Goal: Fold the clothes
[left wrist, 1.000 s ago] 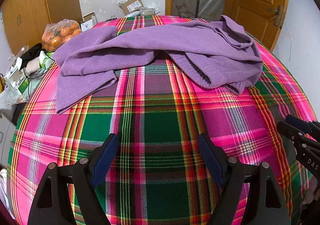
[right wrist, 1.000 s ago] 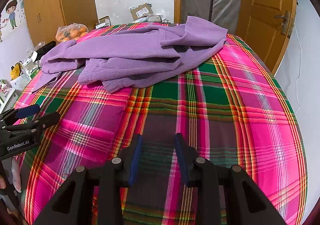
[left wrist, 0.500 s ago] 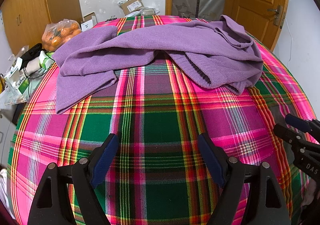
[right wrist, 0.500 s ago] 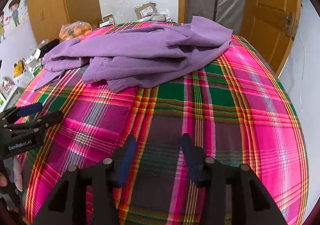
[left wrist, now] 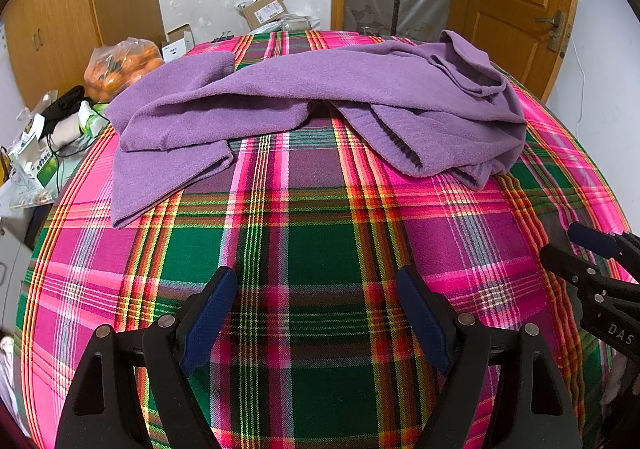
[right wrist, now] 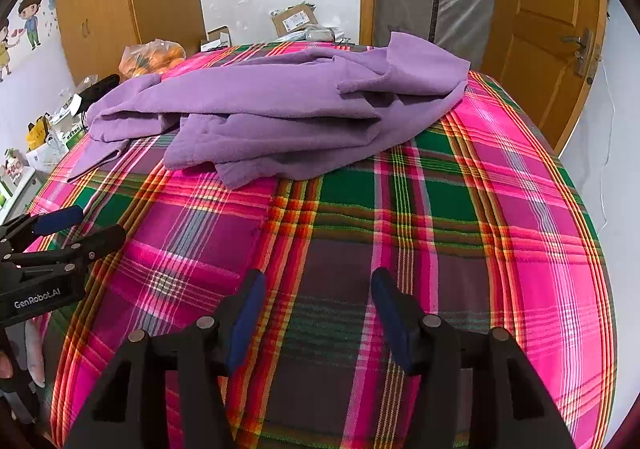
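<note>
both hand-held grippers hang side by side, angled downward. the left gripper (left wrist: 312,313) has its jaws spread wide, nothing between its blue pads (left wrist: 208,321). the right gripper (right wrist: 318,313) has just been opening its jaws, now wide apart, with nothing between them. fingertips of the person's hand (right wrist: 24,361) show under the left gripper's body in the right wrist view.
</note>
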`<act>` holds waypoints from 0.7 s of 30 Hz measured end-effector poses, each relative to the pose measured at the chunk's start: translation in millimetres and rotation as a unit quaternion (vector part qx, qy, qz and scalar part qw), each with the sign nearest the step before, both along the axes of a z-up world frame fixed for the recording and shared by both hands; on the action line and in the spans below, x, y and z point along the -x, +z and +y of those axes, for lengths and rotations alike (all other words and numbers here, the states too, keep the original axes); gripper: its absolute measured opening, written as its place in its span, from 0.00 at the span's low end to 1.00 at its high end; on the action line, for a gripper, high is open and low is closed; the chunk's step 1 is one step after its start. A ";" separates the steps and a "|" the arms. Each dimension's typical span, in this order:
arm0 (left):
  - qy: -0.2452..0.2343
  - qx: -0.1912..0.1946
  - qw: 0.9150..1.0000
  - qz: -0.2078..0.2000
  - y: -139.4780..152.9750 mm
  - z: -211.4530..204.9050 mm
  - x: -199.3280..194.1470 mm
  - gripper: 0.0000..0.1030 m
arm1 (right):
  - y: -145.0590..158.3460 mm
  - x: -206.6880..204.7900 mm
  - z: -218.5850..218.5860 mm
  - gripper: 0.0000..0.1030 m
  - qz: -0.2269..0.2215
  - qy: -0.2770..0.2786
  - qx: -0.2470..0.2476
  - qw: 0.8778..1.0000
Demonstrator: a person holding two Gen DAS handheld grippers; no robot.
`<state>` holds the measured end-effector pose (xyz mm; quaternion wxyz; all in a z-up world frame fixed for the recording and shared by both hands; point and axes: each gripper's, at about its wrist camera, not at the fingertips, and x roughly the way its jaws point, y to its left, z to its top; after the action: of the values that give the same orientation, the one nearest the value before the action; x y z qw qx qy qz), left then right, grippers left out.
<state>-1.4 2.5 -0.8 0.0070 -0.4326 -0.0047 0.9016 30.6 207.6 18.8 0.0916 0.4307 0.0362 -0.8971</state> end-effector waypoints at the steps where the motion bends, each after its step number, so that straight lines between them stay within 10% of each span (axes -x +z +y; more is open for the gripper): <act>1: 0.000 0.000 1.000 0.000 0.0 0.0 0.0 0.81 | -0.1 0.5 0.0 0.56 0.000 0.000 0.001 1.000; 21: -0.020 -0.006 1.000 -0.006 0.5 -0.3 11.5 0.82 | 1.3 22.3 -4.7 0.55 0.001 -0.008 0.016 1.000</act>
<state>-12.9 2.2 -0.3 0.0276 -0.4377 -0.0020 0.8987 8.3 202.9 20.1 0.0911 0.4289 0.0182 -0.8985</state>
